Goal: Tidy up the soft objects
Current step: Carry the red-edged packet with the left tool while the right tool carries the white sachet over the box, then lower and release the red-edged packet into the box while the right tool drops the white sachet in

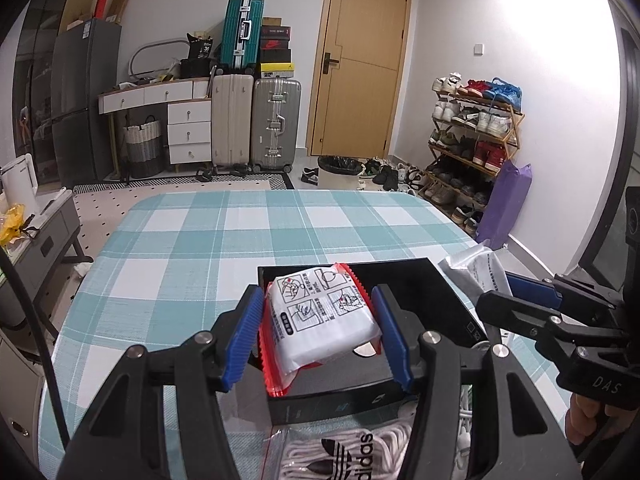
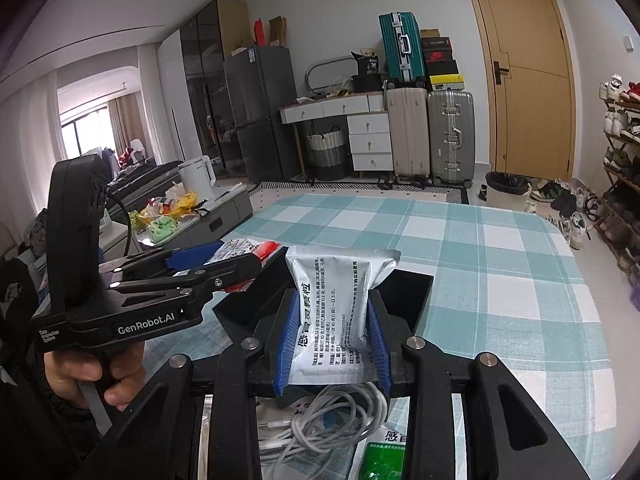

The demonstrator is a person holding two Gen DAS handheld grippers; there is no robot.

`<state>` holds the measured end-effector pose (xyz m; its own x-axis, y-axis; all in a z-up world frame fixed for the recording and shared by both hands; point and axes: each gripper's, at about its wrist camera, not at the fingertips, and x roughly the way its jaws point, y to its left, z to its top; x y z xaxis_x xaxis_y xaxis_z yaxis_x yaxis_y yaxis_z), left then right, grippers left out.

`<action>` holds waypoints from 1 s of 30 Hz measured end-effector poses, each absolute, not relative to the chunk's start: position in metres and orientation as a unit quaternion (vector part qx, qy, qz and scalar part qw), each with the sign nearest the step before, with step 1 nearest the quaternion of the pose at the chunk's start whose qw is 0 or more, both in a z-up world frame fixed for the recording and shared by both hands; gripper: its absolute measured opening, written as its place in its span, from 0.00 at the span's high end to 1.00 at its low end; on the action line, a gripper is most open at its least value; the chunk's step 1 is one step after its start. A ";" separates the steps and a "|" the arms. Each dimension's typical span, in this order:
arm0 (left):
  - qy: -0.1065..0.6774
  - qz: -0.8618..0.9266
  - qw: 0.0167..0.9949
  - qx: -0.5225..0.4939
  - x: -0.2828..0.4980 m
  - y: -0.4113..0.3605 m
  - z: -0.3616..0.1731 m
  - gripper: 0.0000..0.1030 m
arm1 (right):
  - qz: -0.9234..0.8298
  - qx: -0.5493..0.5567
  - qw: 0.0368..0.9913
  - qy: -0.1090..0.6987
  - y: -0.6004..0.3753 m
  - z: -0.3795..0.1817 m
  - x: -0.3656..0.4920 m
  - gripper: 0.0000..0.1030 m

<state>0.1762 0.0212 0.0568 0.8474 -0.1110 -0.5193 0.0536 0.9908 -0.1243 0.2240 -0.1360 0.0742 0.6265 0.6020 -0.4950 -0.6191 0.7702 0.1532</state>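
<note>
Currently the left gripper (image 1: 318,332) has its blue fingers (image 1: 242,336) clamped on a white tissue pack with red edges (image 1: 320,320), holding it above the open black box (image 1: 404,292) that sits on the checked bench (image 1: 192,240). At about three o'clock from it, the right gripper (image 2: 334,344) is clenched on a silver sachet with printed text (image 2: 336,300), its fingers (image 2: 289,344) pinching the packet's lower half so the top stands up over the box's near rim. From the left wrist view, a bag of white cord marked adidas (image 1: 344,456) lies at six o'clock, just before the box. From the right wrist view, a coil of white cable (image 2: 332,412) and a green packet (image 2: 380,460) lie under the gripper.
</note>
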 end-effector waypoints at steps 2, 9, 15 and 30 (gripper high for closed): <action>0.277 -0.043 0.959 -0.050 0.179 0.019 0.055 0.46 | 0.337 -0.019 0.901 0.271 -0.135 0.072 0.228 0.68; 0.286 -0.045 0.956 -0.042 0.190 0.015 0.048 0.46 | 0.335 -0.019 0.899 0.282 -0.131 0.064 0.243 0.68; 0.291 -0.048 0.955 -0.037 0.195 0.011 0.041 0.46 | 0.333 -0.011 0.897 0.291 -0.131 0.055 0.252 0.68; 0.333 -0.046 0.942 0.020 0.204 -0.004 0.021 0.46 | 0.328 -0.031 0.890 0.315 -0.120 0.034 0.276 0.68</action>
<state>0.2040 -0.0039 0.0212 0.7740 -0.0743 -0.6288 0.1005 0.9949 0.0061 0.2764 -0.1195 0.0337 0.5865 0.5634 -0.5819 -0.6029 0.7834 0.1508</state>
